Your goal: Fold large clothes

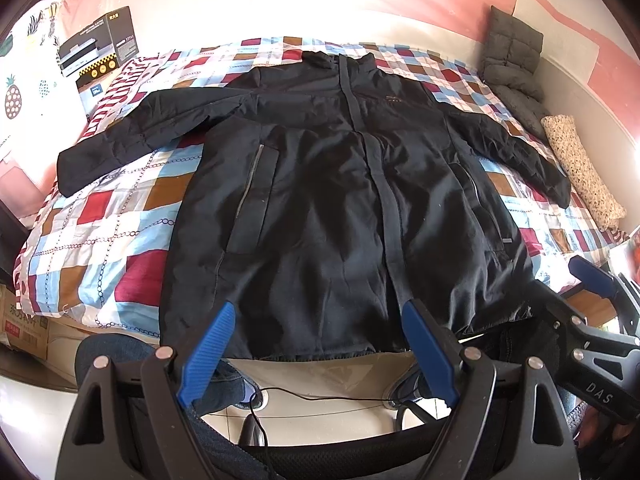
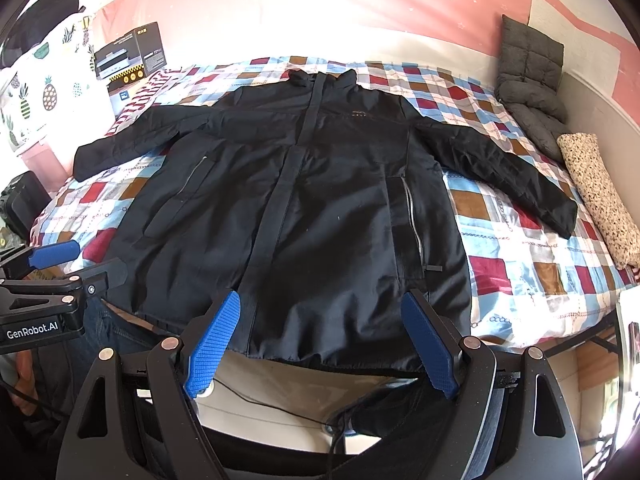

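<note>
A large black jacket lies flat, front up, on the checked bedspread, collar at the far side, both sleeves spread out, hem hanging over the bed's near edge. It also shows in the right wrist view. My left gripper is open and empty, held above the hem near the zip. My right gripper is open and empty, above the hem on the right half. The right gripper shows at the right edge of the left wrist view; the left gripper shows at the left edge of the right wrist view.
A black box and a pineapple-print pillow stand at the bed's far left. A grey quilted cushion and a speckled roll lie along the right wall. Feet and a cable are on the floor below.
</note>
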A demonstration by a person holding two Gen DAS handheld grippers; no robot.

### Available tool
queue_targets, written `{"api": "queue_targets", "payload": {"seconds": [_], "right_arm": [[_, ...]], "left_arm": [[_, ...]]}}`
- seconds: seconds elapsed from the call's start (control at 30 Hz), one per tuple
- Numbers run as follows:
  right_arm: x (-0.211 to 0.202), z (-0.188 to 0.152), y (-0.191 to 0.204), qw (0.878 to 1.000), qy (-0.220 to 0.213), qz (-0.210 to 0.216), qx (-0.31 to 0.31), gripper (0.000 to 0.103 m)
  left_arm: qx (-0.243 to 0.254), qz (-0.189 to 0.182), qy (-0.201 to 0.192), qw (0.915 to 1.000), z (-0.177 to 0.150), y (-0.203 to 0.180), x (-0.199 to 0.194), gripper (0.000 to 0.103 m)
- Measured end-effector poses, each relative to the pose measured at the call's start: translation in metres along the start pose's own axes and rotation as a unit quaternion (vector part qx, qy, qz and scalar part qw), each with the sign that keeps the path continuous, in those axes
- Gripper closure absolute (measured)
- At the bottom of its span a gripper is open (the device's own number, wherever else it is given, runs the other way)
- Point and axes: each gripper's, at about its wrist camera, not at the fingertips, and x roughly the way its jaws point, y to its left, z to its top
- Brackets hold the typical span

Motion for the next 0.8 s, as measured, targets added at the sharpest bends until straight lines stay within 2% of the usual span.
{"api": "queue_targets", "payload": {"seconds": [0.47,0.8], "right_arm": [[0.016,0.042,0.014,0.998,-0.028,0.036,-0.036,0.02],[0.044,0.099,0.057,0.991,-0.052,0.098,-0.08,0.02]], "left_arm": [[-0.015,0.005,-0.013,0.9998,0.025,0.025,0.007,0.016],[-0.069,0.009,-0.03,0.9971,0.063,0.087,0.023,0.016]]}}
